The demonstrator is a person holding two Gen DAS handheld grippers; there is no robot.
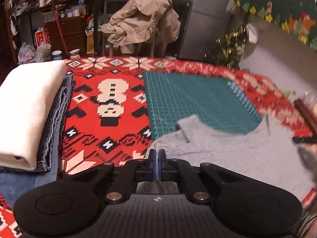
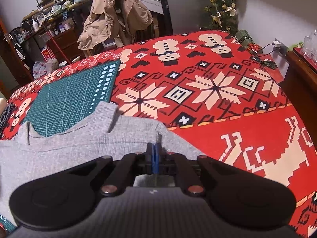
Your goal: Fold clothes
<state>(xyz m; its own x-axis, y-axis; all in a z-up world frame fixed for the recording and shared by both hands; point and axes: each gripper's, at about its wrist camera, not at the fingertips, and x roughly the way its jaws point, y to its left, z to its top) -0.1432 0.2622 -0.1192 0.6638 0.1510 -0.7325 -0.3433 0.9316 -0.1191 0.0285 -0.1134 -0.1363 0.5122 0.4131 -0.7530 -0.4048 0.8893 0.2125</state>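
Each hand-held gripper, left (image 1: pixel 157 158) and right (image 2: pixel 154 150), is clenched on the grey garment (image 2: pixel 79 138); no legible writing on it.

My matt black plastic left gripper (image 1: pixel 157 159) has blue pads and shiny metal rivets. The grey knitted garment (image 2: pixel 59 150) looks soft and finely ribbed. Beside it lies a smooth green gridded cutting mat (image 2: pixel 73 97) on the woven red patterned cloth (image 2: pixel 218 99). A rough cream folded cloth (image 1: pixel 27 107) tops folded blue denim (image 1: pixel 57 119).

Garment (image 2: pixel 69 150) partly over mat (image 2: pixel 73 97)
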